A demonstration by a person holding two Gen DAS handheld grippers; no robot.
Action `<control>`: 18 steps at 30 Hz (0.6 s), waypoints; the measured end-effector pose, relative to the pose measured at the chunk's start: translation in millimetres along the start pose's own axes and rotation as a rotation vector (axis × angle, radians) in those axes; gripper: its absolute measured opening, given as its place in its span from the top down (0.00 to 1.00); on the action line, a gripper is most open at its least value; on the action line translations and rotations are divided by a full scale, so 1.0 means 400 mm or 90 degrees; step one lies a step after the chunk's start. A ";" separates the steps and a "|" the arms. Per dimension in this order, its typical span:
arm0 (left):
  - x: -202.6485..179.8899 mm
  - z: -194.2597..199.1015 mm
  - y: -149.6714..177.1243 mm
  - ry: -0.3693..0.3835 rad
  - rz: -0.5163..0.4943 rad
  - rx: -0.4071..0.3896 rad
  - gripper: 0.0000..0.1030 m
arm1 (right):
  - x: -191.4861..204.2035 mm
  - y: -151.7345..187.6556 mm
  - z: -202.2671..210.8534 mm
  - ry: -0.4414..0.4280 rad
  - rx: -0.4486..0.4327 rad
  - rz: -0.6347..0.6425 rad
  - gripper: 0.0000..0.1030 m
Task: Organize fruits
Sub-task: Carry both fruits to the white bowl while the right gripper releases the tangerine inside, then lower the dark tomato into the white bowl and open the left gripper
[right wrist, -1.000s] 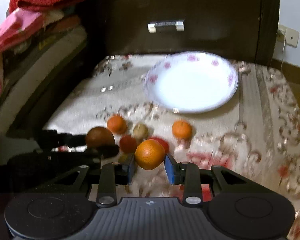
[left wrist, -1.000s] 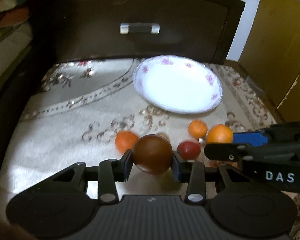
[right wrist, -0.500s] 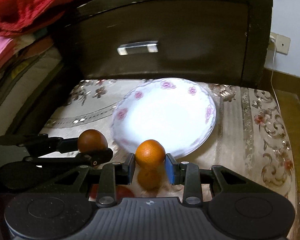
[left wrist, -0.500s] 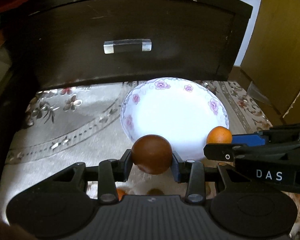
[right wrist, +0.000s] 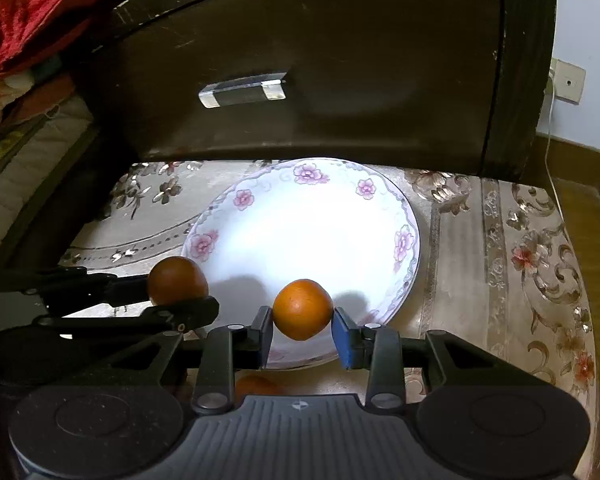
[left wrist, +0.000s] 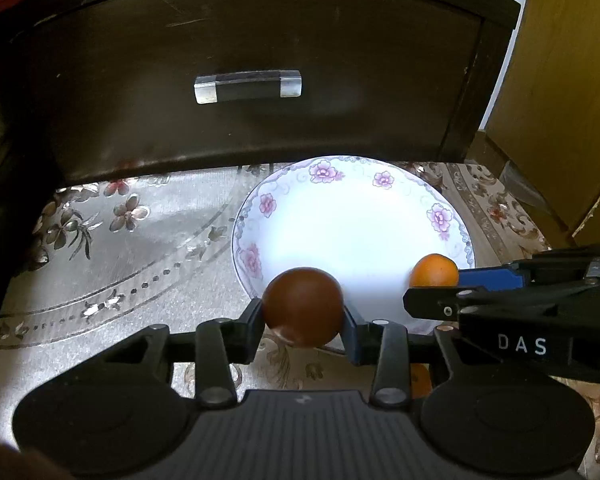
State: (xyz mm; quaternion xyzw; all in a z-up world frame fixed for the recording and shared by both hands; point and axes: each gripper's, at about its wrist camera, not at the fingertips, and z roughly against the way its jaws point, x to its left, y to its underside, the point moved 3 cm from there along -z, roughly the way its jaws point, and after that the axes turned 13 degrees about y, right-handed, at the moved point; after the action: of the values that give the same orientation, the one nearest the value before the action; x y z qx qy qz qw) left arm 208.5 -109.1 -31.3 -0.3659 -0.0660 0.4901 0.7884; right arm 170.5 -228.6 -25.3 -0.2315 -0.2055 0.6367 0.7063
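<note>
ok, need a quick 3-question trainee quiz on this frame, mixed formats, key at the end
1. True or false: the white floral plate already has fruit lying on it.
2. Multiple choice: what does the left gripper hold? A) a bright orange fruit B) a dark reddish-brown round fruit C) nothing
3. Fill in: the right gripper is shut on an ____ fruit, held over the plate's near rim.

Key:
1. False. The plate's surface is bare; both fruits are held in grippers at its near edge.
2. B
3. orange
</note>
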 end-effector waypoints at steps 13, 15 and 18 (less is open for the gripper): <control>0.002 0.008 -0.004 -0.009 0.005 -0.005 0.54 | -0.005 -0.002 -0.003 0.015 -0.015 -0.007 0.64; 0.002 0.009 -0.004 -0.011 0.002 -0.005 0.54 | -0.006 -0.003 -0.002 0.015 -0.017 -0.007 0.64; 0.003 0.010 -0.005 -0.011 0.002 -0.005 0.53 | -0.006 -0.002 -0.001 0.016 -0.016 -0.010 0.64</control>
State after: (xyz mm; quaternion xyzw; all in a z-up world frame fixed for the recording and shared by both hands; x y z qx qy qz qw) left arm 208.6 -106.6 -27.3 -0.3647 -0.0742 0.4945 0.7854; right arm 171.3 -231.1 -25.2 -0.2470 -0.2065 0.6258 0.7105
